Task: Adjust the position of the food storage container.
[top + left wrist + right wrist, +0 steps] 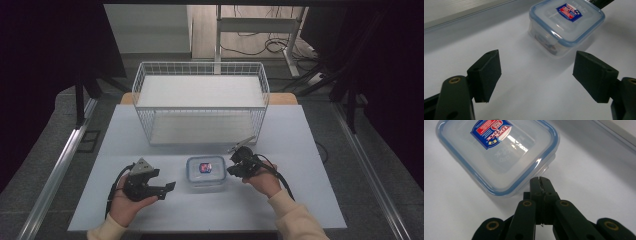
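The clear food box [205,172] with its blue-rimmed lid sits on the pale surface [300,200], just in front of the white wire basket [200,100] and between the two hands. The left tool [169,187] has its jaws spread wide, nothing between them, pointing at the box from a short way off. The right tool [231,169] has its jaws pressed together, empty, tips right at the box's near edge; contact is too close to call.

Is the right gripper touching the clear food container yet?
Cannot tell. In the right gripper view the shut right gripper has its tips right at the container lid's edge, with no plain gap or contact.
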